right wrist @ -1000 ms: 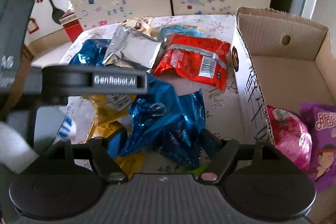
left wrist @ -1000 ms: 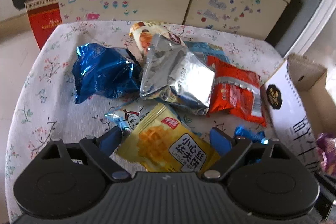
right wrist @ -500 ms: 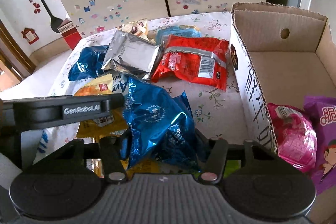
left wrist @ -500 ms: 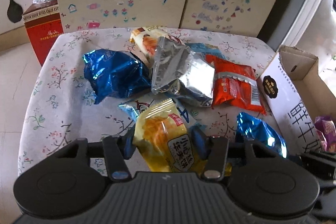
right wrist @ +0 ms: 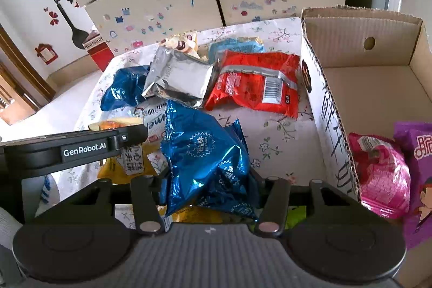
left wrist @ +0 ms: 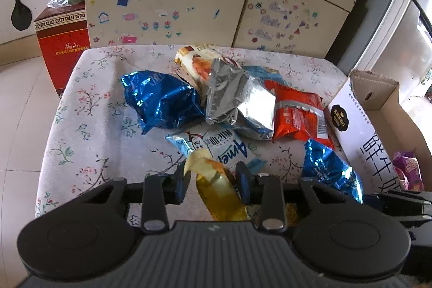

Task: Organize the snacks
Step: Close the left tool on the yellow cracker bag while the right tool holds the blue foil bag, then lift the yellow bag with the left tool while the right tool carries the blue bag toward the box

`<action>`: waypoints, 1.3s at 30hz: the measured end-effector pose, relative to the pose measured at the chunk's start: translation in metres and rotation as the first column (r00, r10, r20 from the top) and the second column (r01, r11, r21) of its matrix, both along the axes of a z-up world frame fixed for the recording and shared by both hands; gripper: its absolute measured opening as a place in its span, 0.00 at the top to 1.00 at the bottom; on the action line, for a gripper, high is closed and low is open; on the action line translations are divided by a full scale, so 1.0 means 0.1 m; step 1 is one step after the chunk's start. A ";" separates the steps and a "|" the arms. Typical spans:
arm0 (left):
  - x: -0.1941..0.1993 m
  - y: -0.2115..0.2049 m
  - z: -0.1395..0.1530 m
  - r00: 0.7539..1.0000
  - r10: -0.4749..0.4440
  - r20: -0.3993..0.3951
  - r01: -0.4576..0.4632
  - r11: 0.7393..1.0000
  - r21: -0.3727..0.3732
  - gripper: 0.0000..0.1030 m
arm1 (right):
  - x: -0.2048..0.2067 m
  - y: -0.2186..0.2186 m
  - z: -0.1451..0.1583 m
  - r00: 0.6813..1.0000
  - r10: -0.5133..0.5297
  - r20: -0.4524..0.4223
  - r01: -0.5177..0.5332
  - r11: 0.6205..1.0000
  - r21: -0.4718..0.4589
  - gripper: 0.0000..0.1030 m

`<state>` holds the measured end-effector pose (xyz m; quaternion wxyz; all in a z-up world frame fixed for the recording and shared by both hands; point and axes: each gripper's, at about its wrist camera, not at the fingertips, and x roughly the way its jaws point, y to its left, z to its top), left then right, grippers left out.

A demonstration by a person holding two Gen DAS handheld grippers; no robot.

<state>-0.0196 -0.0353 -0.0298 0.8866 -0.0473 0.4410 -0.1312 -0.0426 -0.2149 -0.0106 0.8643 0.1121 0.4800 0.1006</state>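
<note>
Yellow foil is what the left claw point(left wrist: 213, 181) is closing on: a waffle-snack packet point(left wrist: 216, 189) sits crumpled between its blue pads, squeezed narrow and standing up from the flowered table point(left wrist: 89, 109). The right claw point(right wrist: 210, 180) is closing as well, with a shiny blue packet point(right wrist: 205, 155) bulging up between its fingers, the pads pressing its lower folds.

Both packets are puffy, slick film, so my worry is that the pads have pinched only a fold of wrapper; a sharp lift could let either one slide out, or a harder squeeze could burst a seam. The two claws also work very close together, the left one's dark body point(right wrist: 67, 150) lying just beside the blue packet in the right wrist view, so swinging both toward the cardboard box point(right wrist: 329, 126) at once risks a knock.

Under the yellow packet lies a pale blue-and-white packet point(left wrist: 224, 147), touching it, and it may get dragged along. Farther out, a red packet point(right wrist: 256, 82) and a silver packet point(right wrist: 178, 77) rest near the box wall. Inside the box, a pink packet point(right wrist: 380, 172) and a purple packet point(right wrist: 415, 180) already fill the near corner, so a drop there may land on top and tip out.
</note>
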 end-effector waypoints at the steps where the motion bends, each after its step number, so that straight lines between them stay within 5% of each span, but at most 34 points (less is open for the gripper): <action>1: 0.00 0.01 0.00 1.000 -0.002 -0.001 0.002 1.000 -0.003 0.67 | 0.00 0.00 0.01 1.000 0.000 0.002 0.000 1.000 0.004 0.43; 7: 0.04 0.08 -0.12 0.997 0.025 -0.077 -0.029 0.998 -0.058 0.48 | 0.02 0.02 -0.04 1.000 -0.006 -0.012 0.006 1.000 -0.005 0.43; 9: 0.03 0.06 -0.17 0.995 0.036 -0.088 -0.040 0.998 -0.044 0.34 | 0.02 0.02 -0.04 1.000 -0.006 -0.012 0.006 1.000 -0.004 0.43; 11: 0.00 -0.02 -0.17 0.998 0.011 -0.064 -0.012 1.000 -0.006 0.32 | 0.02 0.02 -0.04 1.000 -0.007 -0.015 0.007 1.000 -0.006 0.43; 13: -0.04 -0.11 -0.19 0.999 -0.015 -0.038 0.017 0.999 0.052 0.36 | 0.02 0.02 -0.05 1.000 -0.011 -0.019 0.010 1.000 -0.007 0.43; 17: -0.13 -0.21 -0.15 0.997 -0.075 -0.015 0.076 0.994 0.076 0.77 | 0.02 0.00 -0.05 1.000 -0.021 -0.018 0.021 1.000 -0.004 0.43; 24: -0.17 -0.21 -0.07 0.997 -0.080 0.018 0.079 0.995 0.062 0.85 | 0.01 -0.02 -0.02 1.000 -0.031 -0.004 0.031 0.999 0.013 0.43; 39: -0.17 -0.13 0.24 0.995 -0.066 0.074 0.067 0.998 -0.016 0.85 | -0.03 -0.07 0.17 0.998 -0.039 0.057 0.036 0.998 0.049 0.43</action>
